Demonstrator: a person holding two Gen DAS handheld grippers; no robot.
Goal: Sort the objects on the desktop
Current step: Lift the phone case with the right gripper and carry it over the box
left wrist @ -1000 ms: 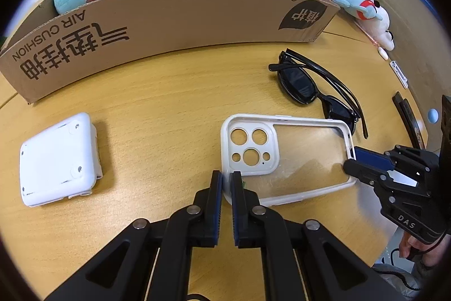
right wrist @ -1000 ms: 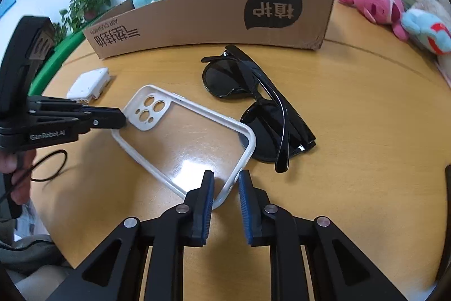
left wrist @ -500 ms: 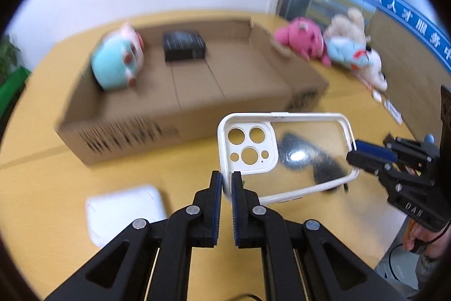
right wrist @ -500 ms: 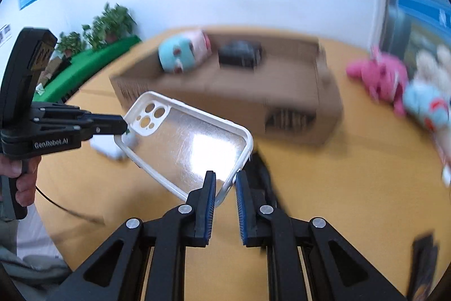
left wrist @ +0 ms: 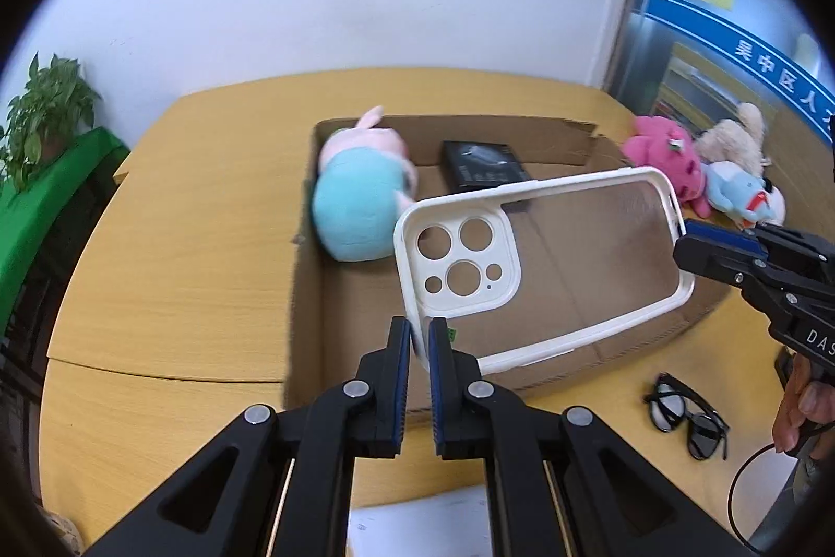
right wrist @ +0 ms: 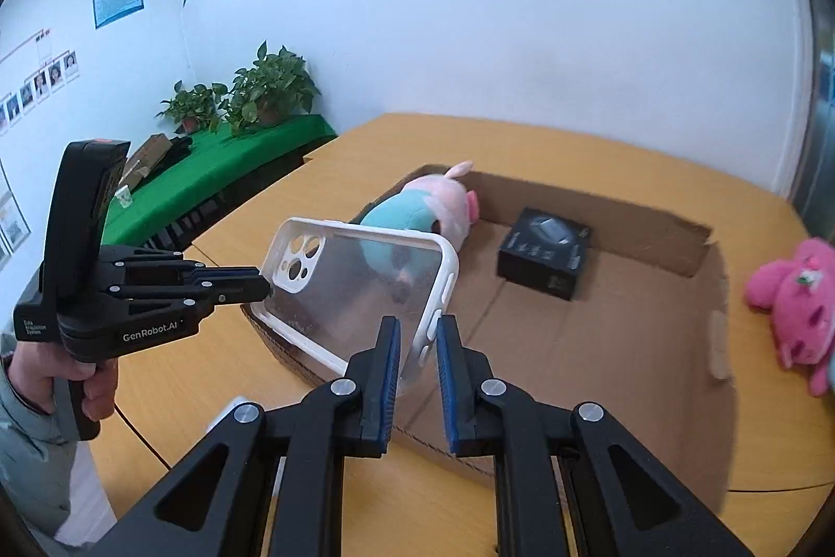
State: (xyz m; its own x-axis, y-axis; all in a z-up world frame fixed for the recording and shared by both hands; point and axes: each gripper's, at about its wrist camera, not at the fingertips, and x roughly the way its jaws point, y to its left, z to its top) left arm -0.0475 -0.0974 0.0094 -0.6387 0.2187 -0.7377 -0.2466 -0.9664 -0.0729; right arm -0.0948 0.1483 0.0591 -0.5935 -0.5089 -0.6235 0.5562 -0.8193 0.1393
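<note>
The phone case (left wrist: 543, 264), white-rimmed with a clear back, is hanging in the air over the open cardboard box (left wrist: 574, 139), touching neither the box nor the table (left wrist: 198, 244). Both grippers are sharing it. The left gripper (left wrist: 420, 343) is pinching the rim at the end with the camera holes, its jaws clenched on that thin edge. The right gripper (right wrist: 417, 348) is gripping the opposite end, its jaws closed on the white rim (in the right wrist view the rim is running up between the blue pads). In the left wrist view the right gripper is reaching in from the right side, with a person's hand (left wrist: 798, 405) showing below it; in the right wrist view the left gripper is coming in from the left, with a hand (right wrist: 78, 379) wrapped round its grip.

Inside the box, a teal and pink stuffed toy (left wrist: 360, 197) is lying at the left end against the wall, and a black box (left wrist: 485, 168) is lying flat on the floor near the far wall, apart from the toy. The case is partly covering both in the left wrist view.

Outside the box, a pink stuffed toy (left wrist: 668, 160) is sitting on the table by the right end, with a beige one (left wrist: 736, 139) and a light blue one (left wrist: 741, 197) just beside it. A pair of black sunglasses (left wrist: 683, 421) is lying on the table on the near side of the box, toward the right. A white object (left wrist: 417, 525) is peeking out at the bottom edge behind the left gripper; what it is cannot be told. Potted plants (right wrist: 250, 92) are standing on a green-covered surface by the wall.
</note>
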